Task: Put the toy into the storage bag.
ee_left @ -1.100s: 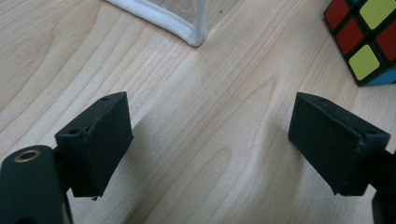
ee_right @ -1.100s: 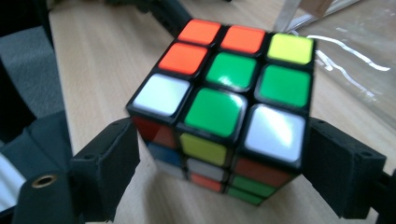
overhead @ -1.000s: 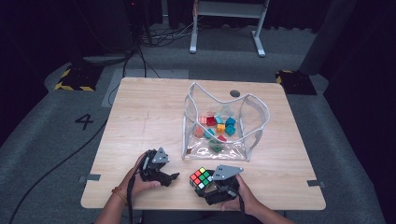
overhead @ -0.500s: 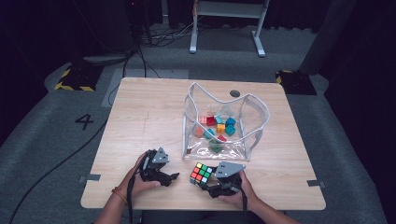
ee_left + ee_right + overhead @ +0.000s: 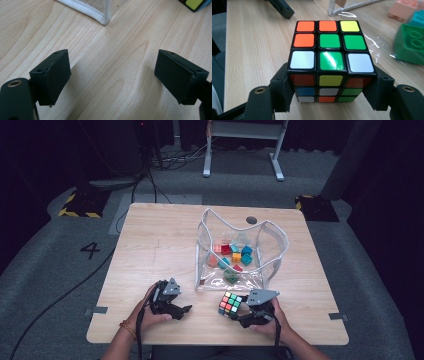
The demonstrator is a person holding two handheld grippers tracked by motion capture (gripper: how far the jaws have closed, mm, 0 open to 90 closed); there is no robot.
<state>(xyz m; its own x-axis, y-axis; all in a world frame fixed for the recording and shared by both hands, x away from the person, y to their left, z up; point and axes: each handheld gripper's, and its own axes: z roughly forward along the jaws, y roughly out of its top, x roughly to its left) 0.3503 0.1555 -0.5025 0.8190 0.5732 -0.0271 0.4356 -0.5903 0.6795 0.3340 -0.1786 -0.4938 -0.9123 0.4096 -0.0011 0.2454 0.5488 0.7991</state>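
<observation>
Puzzle cube (image 5: 330, 58): a scrambled colour cube on the worktop (image 5: 160, 245), near the front edge, right of centre; seen from above at (image 5: 230, 303), just in front of the clear bag.
Cube faces: the top shows orange, green, yellow and white squares; the near side is partly covered by the fingers, and its lower corners are in shadow.
Right gripper (image 5: 329, 90): its fingers (image 5: 283, 90) have just been closing and now press on both sides of the cube, grasping it; in the high view (image 5: 252, 312) the hand and grey plate hide the contact.
Left gripper (image 5: 120, 80): fingers (image 5: 53, 75) spread wide, released, with bare wood between them; it rests low over the worktop, left of the cube (image 5: 172, 302).
Clear bag (image 5: 240, 255): transparent, white-trimmed, standing open behind the cube; one trimmed corner (image 5: 100, 15) cut off at the top of the left gripper view.
Blocks in the bag: small red, teal, green and orange pieces (image 5: 232, 257); shapes hard to make out from above. A green studded block (image 5: 410, 46) is blurred and cut by the frame edge.
Cube in the left gripper view: a sliver at the top right corner (image 5: 193, 3).
</observation>
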